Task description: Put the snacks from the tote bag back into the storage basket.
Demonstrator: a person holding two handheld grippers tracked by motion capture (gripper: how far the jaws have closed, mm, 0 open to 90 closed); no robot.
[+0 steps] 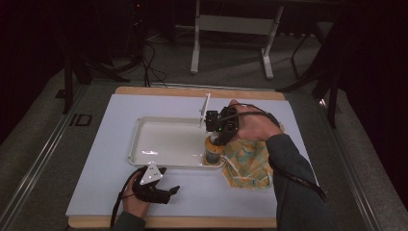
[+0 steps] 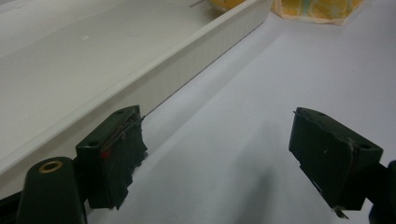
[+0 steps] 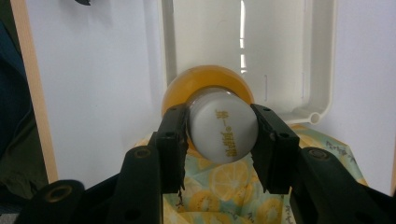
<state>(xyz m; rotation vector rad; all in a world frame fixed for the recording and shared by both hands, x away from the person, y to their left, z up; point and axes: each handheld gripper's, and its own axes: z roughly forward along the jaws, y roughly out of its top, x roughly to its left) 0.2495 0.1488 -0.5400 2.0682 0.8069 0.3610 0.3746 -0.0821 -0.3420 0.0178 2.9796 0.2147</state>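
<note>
My right gripper is clamped on the white cap of the round orange jar, upright in the shallow white plastic tray's near right corner; its view reveals gold lettering. My left gripper rests apart on the worktop.

Tray wall and cloth flank the bottle.
</note>
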